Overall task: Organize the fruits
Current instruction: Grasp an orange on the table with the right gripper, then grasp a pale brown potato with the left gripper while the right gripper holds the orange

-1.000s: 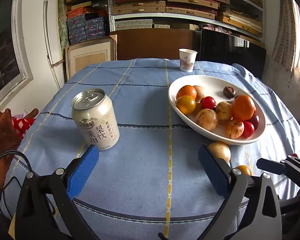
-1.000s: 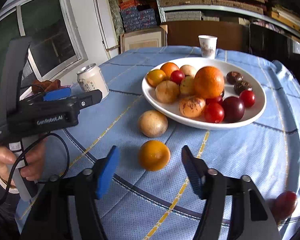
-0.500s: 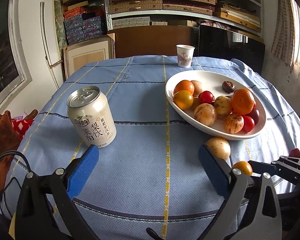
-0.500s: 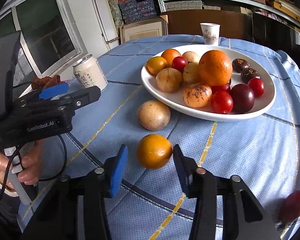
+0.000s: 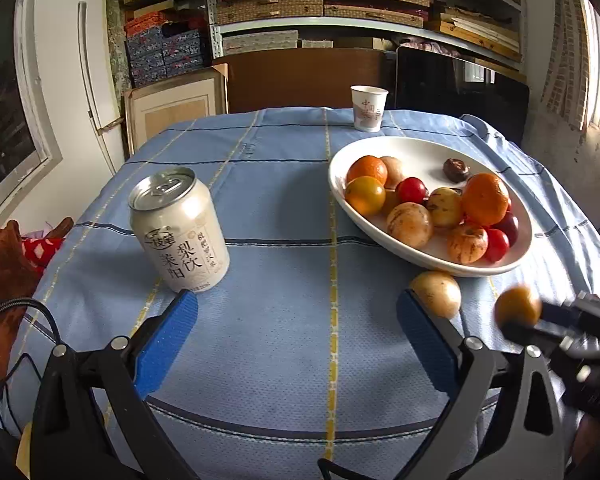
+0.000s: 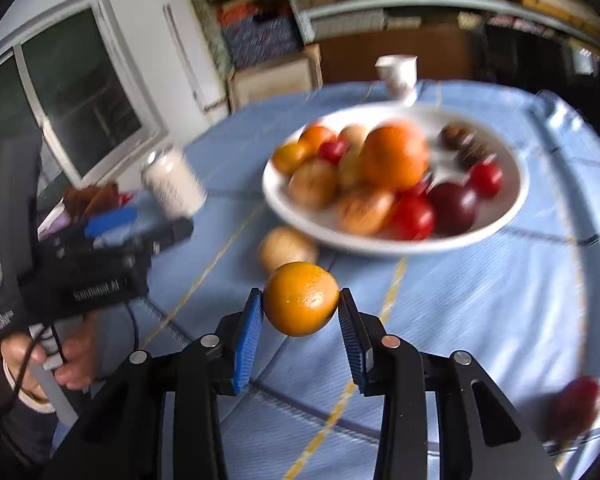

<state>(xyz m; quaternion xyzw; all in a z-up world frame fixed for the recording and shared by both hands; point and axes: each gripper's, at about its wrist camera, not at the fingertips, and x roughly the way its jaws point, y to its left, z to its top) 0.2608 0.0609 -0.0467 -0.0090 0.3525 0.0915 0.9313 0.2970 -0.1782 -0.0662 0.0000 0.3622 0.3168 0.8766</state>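
My right gripper (image 6: 301, 314) is shut on a small orange fruit (image 6: 301, 298) and holds it above the blue tablecloth, in front of the white plate (image 6: 512, 216) piled with several fruits. The held fruit also shows blurred in the left wrist view (image 5: 517, 306). A tan round fruit (image 6: 286, 248) lies on the cloth just before the plate; it also shows in the left wrist view (image 5: 436, 293). A dark red fruit (image 6: 574, 406) lies at the near right. My left gripper (image 5: 296, 340) is open and empty over the cloth, near a drink can (image 5: 178, 230).
A paper cup (image 5: 368, 108) stands at the table's far edge behind the plate (image 5: 428, 258). Shelves with boxes and a framed board stand beyond the table. Brown and red cloth (image 5: 8, 264) lies off the table's left edge.
My right gripper has closed on the orange fruit and lifted it off the cloth. The right view is now motion-blurred. My left gripper has stayed open and nearly still.
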